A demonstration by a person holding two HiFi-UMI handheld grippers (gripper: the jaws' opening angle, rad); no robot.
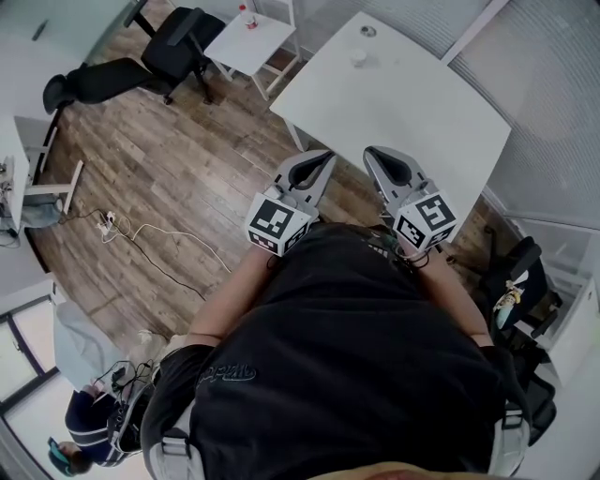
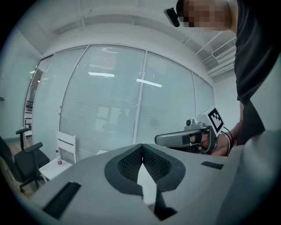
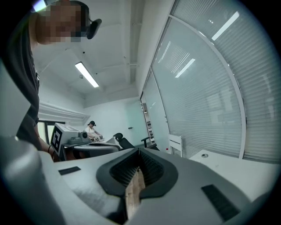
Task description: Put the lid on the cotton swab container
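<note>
Two small round things lie at the far end of the white table (image 1: pixel 422 112): a pale cotton swab container (image 1: pixel 358 57) and, just beyond it, a flat greyish lid (image 1: pixel 367 31). They lie apart. In the right gripper view the lid (image 3: pixel 204 155) shows as a small disc on the table (image 3: pixel 232 165). My left gripper (image 1: pixel 323 156) and right gripper (image 1: pixel 375 153) are held side by side near my chest, at the table's near edge and well short of both things. Both are shut with nothing between the jaws, as the left gripper view (image 2: pixel 141 146) and the right gripper view (image 3: pixel 138 152) show.
A black office chair (image 1: pixel 178 42) and a small white side table (image 1: pixel 251 39) with a red-capped bottle (image 1: pixel 246 13) stand on the wooden floor at the far left. Cables (image 1: pixel 141 234) trail across the floor. Another chair (image 1: pixel 516 272) is at my right. Glass walls enclose the room.
</note>
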